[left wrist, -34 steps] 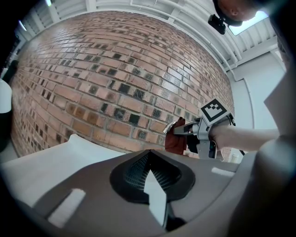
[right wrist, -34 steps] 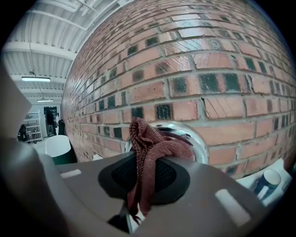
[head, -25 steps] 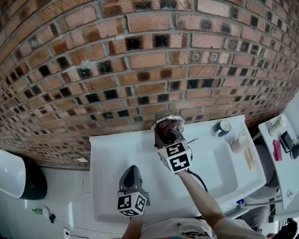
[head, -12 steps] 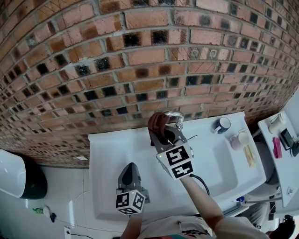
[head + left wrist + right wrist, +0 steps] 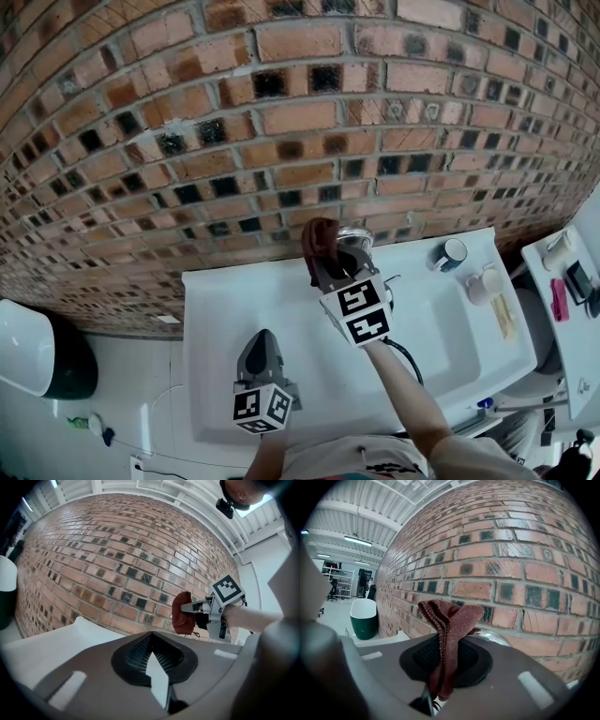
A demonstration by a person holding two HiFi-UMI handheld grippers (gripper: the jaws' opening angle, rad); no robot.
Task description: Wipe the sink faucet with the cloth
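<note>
A dark red cloth (image 5: 319,239) is bunched in my right gripper (image 5: 328,264), which is shut on it at the back of the white sink (image 5: 225,309). The cloth presses against the left side of the chrome faucet (image 5: 355,238) by the brick wall. In the right gripper view the cloth (image 5: 449,634) stands folded between the jaws, with the faucet's chrome top (image 5: 494,637) just behind it. My left gripper (image 5: 262,352) hovers over the sink's front left, shut with nothing in it. From the left gripper view the cloth (image 5: 182,613) and the right gripper (image 5: 197,609) show ahead.
A blue-and-white mug (image 5: 448,254) and a pale cup (image 5: 482,284) stand on the sink's right rim. A white side shelf (image 5: 562,281) with small items is at far right. A dark green and white bin (image 5: 42,352) sits on the floor at left.
My right gripper has carried the cloth from the faucet's front up to its left side near the wall. The left gripper has stayed put.
</note>
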